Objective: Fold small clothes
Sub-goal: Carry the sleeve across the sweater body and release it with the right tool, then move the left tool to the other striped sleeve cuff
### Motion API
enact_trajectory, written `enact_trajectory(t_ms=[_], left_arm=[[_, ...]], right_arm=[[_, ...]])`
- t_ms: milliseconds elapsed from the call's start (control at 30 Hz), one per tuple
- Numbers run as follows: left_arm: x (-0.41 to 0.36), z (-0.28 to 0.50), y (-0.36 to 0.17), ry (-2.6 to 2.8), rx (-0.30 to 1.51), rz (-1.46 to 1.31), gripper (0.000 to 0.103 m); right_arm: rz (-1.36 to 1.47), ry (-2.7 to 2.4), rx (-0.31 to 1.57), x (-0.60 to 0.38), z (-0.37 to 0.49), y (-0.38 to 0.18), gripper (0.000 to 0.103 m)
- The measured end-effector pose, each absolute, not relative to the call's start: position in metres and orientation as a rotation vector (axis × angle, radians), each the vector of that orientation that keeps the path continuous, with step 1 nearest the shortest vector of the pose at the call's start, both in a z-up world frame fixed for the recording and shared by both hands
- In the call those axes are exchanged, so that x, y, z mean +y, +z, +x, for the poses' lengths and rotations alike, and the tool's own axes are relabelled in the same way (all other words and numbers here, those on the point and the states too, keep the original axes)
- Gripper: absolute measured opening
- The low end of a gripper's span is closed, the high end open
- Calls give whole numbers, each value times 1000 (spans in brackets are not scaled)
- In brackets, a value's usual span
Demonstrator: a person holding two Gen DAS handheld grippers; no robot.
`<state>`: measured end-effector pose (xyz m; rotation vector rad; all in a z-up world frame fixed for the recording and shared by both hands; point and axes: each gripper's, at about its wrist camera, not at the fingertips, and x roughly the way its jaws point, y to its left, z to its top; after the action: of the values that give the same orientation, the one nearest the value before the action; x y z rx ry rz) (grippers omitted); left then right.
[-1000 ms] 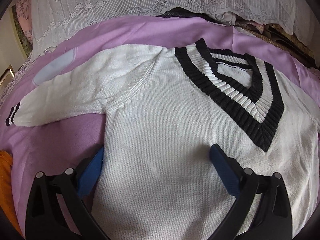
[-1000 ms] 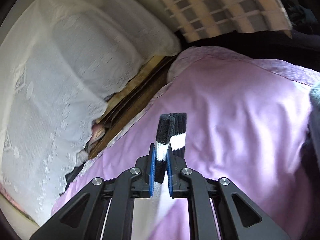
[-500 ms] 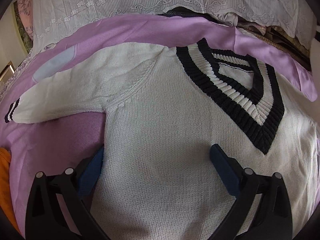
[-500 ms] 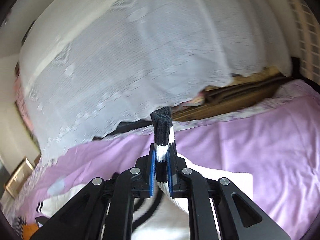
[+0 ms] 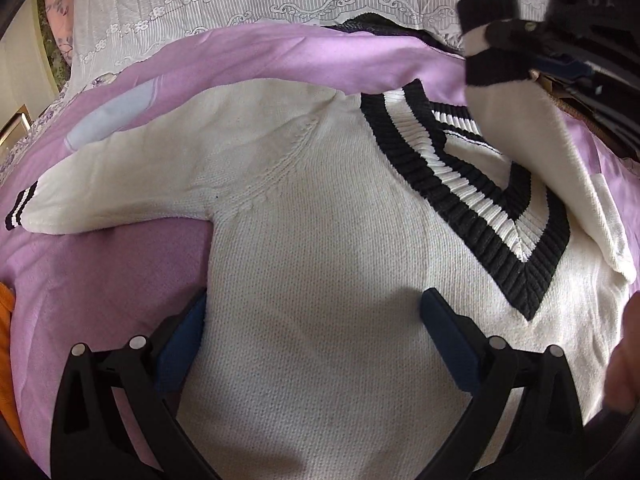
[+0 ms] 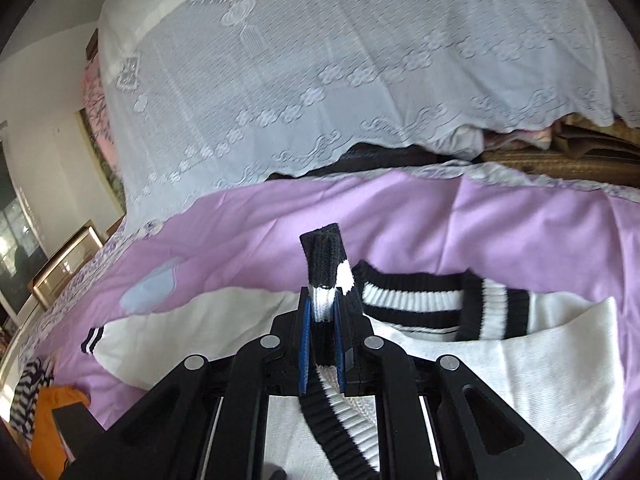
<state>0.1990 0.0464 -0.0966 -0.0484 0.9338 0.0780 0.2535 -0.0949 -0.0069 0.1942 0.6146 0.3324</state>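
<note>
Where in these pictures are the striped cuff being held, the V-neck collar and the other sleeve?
black-and-white striped cuff (image 6: 325, 264), right wrist view, black tip.
black-and-white ribbed V-neck collar (image 5: 520, 248), left wrist view, lower point.
white knitted sleeve (image 5: 120, 184), left wrist view, middle.

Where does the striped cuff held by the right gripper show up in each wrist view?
Left wrist: the striped cuff is at upper right, lifted above the V-neck collar.
Right wrist: the cuff is at centre, clamped in the right gripper.
Shared landmark: the V-neck collar.

Sleeve cuff (image 6: 325, 276) now over sweater (image 5: 320, 280).
</note>
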Motion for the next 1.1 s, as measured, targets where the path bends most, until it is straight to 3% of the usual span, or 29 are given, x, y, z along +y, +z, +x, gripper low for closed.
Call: enact_trajectory(t_ms=[300, 400, 467, 500, 633, 733, 900, 1033, 1100], left_arm=[[48, 201, -99, 96, 939, -57, 99], [48, 201, -98, 97, 936, -60, 99], [49, 201, -98, 95, 936, -62, 99], [49, 202, -98, 94, 936, -64, 99], [50, 202, -97, 89, 936, -72, 99], [50, 203, -97, 90, 937, -71, 99], [51, 203, -97, 86, 935, -80, 99], [52, 204, -97, 87, 937, -79, 99], [52, 203, -97, 84, 938, -80, 99]], right_arm=[[160, 454, 682, -66, 268, -29, 11], [202, 512, 756, -67, 277, -39, 17], [229, 570, 823, -66, 281, -48, 30], [225, 577, 828, -65, 280, -49, 31], [231, 607, 767, -71, 264, -37, 31], [318, 677, 732, -89, 254, -24, 44], [247, 489, 734, -111, 250, -23, 45], [224, 382, 923, -121, 263, -69, 45], [262, 398, 930, -130, 264, -82, 44]])
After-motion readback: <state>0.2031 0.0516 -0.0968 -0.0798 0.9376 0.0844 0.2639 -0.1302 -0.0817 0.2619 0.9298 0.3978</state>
